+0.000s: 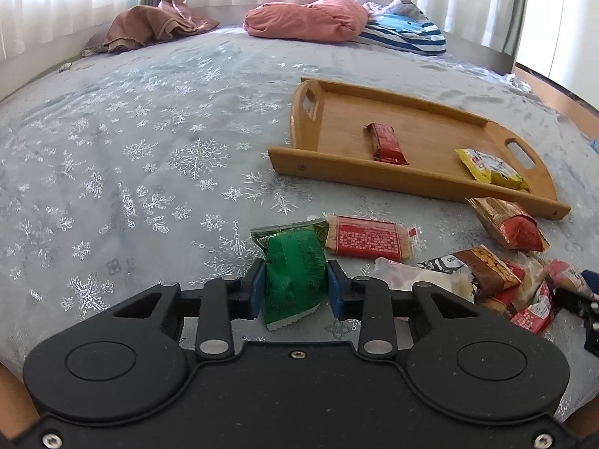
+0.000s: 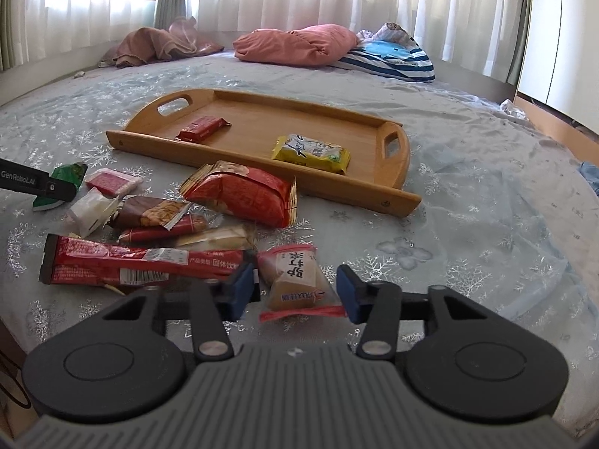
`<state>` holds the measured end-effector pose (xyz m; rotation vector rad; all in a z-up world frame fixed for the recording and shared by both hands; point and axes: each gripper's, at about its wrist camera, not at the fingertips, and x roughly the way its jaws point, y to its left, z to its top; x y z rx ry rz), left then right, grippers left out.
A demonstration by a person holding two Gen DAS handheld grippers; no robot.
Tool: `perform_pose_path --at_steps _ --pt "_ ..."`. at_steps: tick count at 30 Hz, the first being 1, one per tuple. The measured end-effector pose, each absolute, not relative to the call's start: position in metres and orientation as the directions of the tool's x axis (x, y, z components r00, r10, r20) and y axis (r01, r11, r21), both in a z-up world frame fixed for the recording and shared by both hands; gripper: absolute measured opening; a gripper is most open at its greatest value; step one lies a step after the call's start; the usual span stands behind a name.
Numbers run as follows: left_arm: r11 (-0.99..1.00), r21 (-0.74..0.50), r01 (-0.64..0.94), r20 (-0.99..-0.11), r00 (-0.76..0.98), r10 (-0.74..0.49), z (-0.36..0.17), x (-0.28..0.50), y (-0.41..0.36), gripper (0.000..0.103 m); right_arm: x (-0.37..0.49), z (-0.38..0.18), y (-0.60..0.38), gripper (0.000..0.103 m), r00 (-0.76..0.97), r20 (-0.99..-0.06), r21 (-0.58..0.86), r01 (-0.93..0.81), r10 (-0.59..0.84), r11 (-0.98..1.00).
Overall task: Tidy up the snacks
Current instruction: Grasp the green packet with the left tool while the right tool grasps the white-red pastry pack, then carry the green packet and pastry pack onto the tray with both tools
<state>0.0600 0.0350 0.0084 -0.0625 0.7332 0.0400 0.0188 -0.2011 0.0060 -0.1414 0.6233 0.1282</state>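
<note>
Snacks are being gripped beside a wooden tray on a bed.

A green packet is pinched between the pads of the left gripper, low in the frame's centre. The right gripper is spread around a tan packet, with gaps at both pads. A red bar and a yellow packet are seen inside the tray; a red pile is left of centre.

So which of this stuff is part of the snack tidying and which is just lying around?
Part of the job:
wooden tray
red bar
yellow packet
green packet
snack pile

Just lying about:
pink pillow
striped pillow
brown cloth
</note>
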Motion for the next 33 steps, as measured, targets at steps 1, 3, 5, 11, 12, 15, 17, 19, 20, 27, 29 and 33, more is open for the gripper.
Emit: perform_pose_path --at_steps 1,3,5,11,12,15,17,19,20,27,29,33 --pt "0.997 -0.046 -0.055 -0.668 0.744 0.011 0.009 0.059 0.034 0.031 0.018 0.006 -0.2 0.046 0.807 -0.586 -0.102 -0.159 0.069 0.982" --pt "0.997 -0.054 -0.051 -0.665 0.746 0.002 0.012 0.057 0.035 0.031 0.016 0.007 -0.2 0.043 0.807 -0.587 -0.11 -0.158 0.064 0.981" --pt "0.998 -0.052 -0.048 -0.663 0.748 0.001 0.014 0.055 0.034 0.031 0.015 0.008 -0.201 0.041 0.806 -0.588 -0.104 -0.156 0.065 0.982" --pt "0.998 -0.052 -0.034 -0.654 0.756 -0.008 0.023 0.053 0.033 0.031 0.012 0.011 -0.205 0.036 0.81 -0.584 -0.087 -0.132 0.057 0.987" --pt "0.998 -0.052 -0.03 -0.654 0.756 -0.012 0.024 0.053 0.033 0.031 0.011 0.012 -0.205 0.035 0.81 -0.584 -0.086 -0.13 0.056 0.988" --pt "0.998 -0.055 -0.026 -0.652 0.758 -0.016 0.026 0.052 0.033 0.031 0.01 0.014 -0.206 0.033 0.806 -0.589 -0.081 -0.125 0.054 0.989" --pt "0.998 -0.053 -0.025 -0.65 0.76 -0.016 0.027 0.051 0.032 0.031 0.009 0.015 -0.206 0.032 0.807 -0.588 -0.078 -0.12 0.052 0.99" --pt "0.998 -0.055 -0.021 -0.649 0.76 -0.02 0.028 0.05 0.031 0.031 0.008 0.016 -0.207 0.032 0.809 -0.586 -0.074 -0.114 0.049 0.991" --pt "0.998 -0.055 -0.017 -0.649 0.76 -0.023 0.029 0.05 0.031 0.031 0.007 0.017 -0.207 0.032 0.81 -0.585 -0.071 -0.111 0.049 0.991" --pt "0.998 -0.067 0.0 -0.644 0.764 -0.043 0.036 0.051 0.03 0.031 0.005 0.023 -0.215 0.032 0.819 -0.572 -0.043 -0.069 0.032 0.997" --pt "0.998 -0.069 0.002 -0.641 0.766 -0.046 0.039 0.052 0.03 0.031 0.006 0.026 -0.217 0.032 0.821 -0.57 -0.03 -0.055 0.029 0.998" --pt "0.997 -0.068 0.021 -0.637 0.769 -0.059 0.047 0.059 0.028 0.031 0.009 0.031 -0.222 0.032 0.826 -0.564 -0.013 -0.034 0.021 0.999"
